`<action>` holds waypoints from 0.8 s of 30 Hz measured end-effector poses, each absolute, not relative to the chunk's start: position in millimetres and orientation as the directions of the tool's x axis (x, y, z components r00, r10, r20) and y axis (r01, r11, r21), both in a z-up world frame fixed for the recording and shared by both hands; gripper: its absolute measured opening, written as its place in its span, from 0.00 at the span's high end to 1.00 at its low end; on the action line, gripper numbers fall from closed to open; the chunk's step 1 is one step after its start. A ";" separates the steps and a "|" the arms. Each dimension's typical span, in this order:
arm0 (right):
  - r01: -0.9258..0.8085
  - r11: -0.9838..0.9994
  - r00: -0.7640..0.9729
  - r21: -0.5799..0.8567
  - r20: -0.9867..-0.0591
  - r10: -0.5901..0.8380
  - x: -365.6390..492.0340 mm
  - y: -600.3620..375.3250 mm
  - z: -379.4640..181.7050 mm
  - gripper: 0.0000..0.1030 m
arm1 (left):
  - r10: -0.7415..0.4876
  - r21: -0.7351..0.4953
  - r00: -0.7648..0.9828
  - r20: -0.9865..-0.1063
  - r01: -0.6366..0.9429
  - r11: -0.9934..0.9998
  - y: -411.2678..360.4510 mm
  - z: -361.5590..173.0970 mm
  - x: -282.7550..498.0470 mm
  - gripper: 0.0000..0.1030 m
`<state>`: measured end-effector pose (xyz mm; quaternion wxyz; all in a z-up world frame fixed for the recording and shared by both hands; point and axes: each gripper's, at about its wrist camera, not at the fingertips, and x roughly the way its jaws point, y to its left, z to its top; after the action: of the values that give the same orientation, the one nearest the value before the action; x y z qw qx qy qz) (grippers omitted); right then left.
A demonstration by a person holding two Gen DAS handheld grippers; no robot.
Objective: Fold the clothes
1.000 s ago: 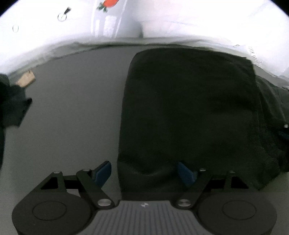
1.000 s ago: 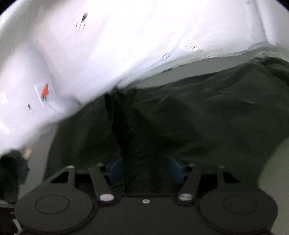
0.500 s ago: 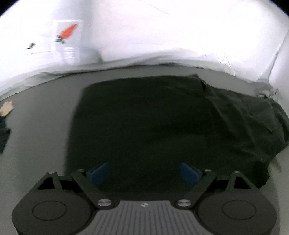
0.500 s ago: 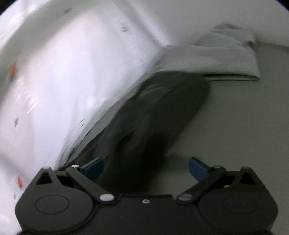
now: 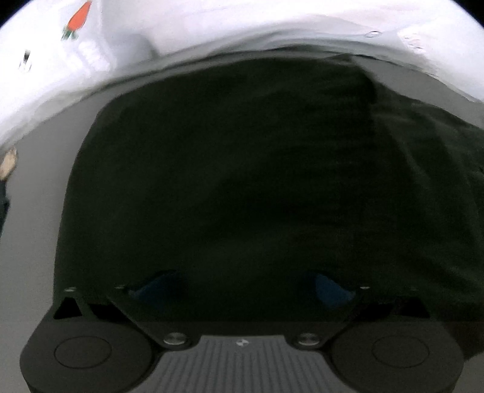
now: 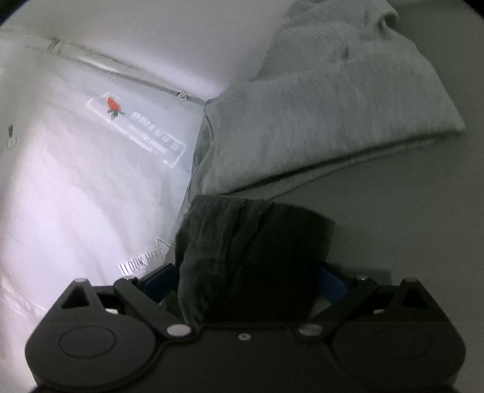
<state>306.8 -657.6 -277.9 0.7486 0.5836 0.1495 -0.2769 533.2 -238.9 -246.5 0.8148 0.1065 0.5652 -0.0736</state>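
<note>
A dark garment (image 5: pixel 242 169) lies spread flat on the grey table (image 5: pixel 33 217) and fills most of the left wrist view. My left gripper (image 5: pixel 243 287) hovers low over its near edge; the jaws are opening wide and grip nothing. In the right wrist view a bunched end of the dark garment (image 6: pixel 251 241) sits between the blue pads (image 6: pixel 331 285) of my right gripper (image 6: pixel 245 284). Its wide jaws are closing slightly, and I see no squeeze on the cloth.
A folded light grey garment (image 6: pixel 332 105) lies just beyond the dark end, at the back right. White plastic sheeting with a red fruit logo (image 6: pixel 112 104) borders the table on the far side, also white sheeting (image 5: pixel 211 27). Bare grey table (image 6: pixel 408 235) lies to the right.
My right gripper let go of the pinched dark fold, opened wide, rolled and swung over to the garment's end by the grey pile. The left gripper slid along the dark cloth and opened wider.
</note>
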 end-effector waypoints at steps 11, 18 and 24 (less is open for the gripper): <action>0.363 -0.067 0.907 0.930 -0.368 -0.205 294.7 -645.5 -296.7 0.85 | -0.024 0.045 0.305 -0.952 0.217 0.975 -231.5 -248.9 536.7 0.00; 0.041 -0.126 0.984 0.991 -0.063 -0.170 305.3 -605.5 -252.1 0.87 | -0.048 0.028 0.350 -0.936 0.208 0.978 -228.6 -252.0 530.0 0.00; -0.069 -0.182 0.996 0.981 0.056 -0.074 322.6 -565.9 -224.4 0.87 | -0.109 -0.058 0.323 -0.940 0.164 0.985 -219.1 -244.7 538.5 0.00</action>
<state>322.6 -565.9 -224.4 0.6379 0.7687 -0.0465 -0.0021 538.5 -219.1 -244.7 0.8128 0.0239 0.5759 -0.0840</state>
